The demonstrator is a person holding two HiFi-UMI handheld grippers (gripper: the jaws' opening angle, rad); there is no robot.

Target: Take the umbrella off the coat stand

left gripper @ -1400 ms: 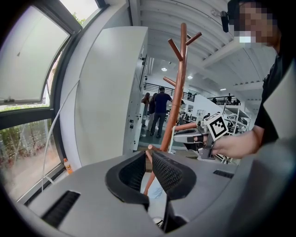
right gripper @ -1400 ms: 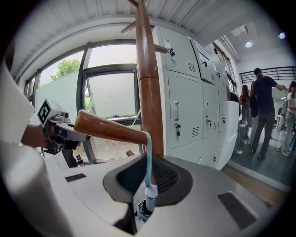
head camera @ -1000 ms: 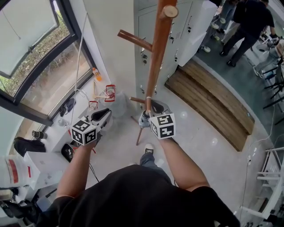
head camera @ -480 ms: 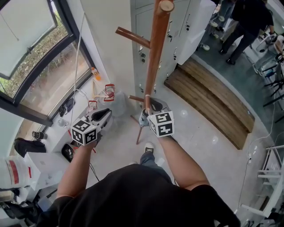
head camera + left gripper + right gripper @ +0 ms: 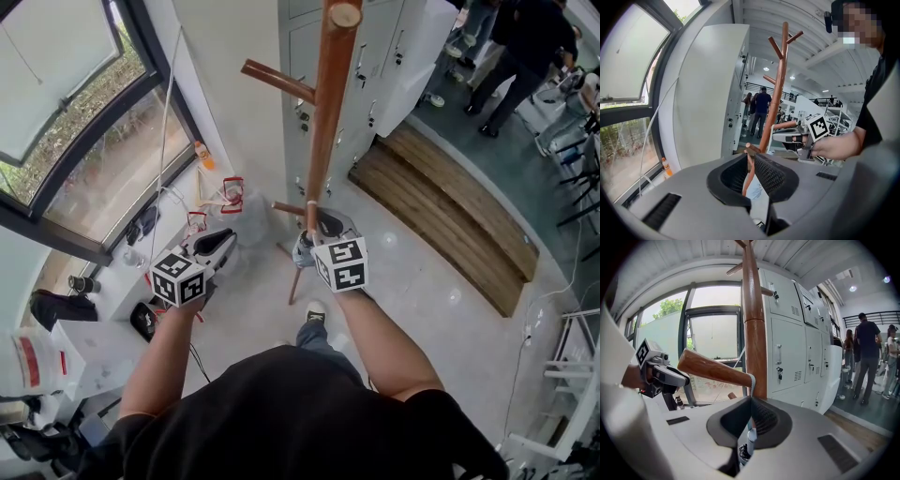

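Note:
The wooden coat stand (image 5: 323, 112) rises in front of me. In the right gripper view a thin grey strap (image 5: 752, 383) loops over a low peg (image 5: 712, 370) next to the pole (image 5: 752, 324). My right gripper (image 5: 749, 404) is shut on that strap just under the peg. Below the jaws hangs the folded umbrella (image 5: 750, 439), mostly hidden. In the head view the right gripper (image 5: 314, 232) sits against the pole at the low peg (image 5: 287, 208). My left gripper (image 5: 217, 246) hovers to the left, apart from the stand, jaws shut (image 5: 750, 157) on nothing.
White lockers (image 5: 394, 56) stand right behind the stand. A large window (image 5: 75, 122) fills the left wall, with an orange bottle (image 5: 202, 155) and small clutter (image 5: 220, 197) below it. A wooden bench (image 5: 450, 216) lies to the right. People (image 5: 530, 47) stand farther off.
Almost nothing has changed. The head view shifted slightly, and both grippers keep their places, the right one still on the strap.

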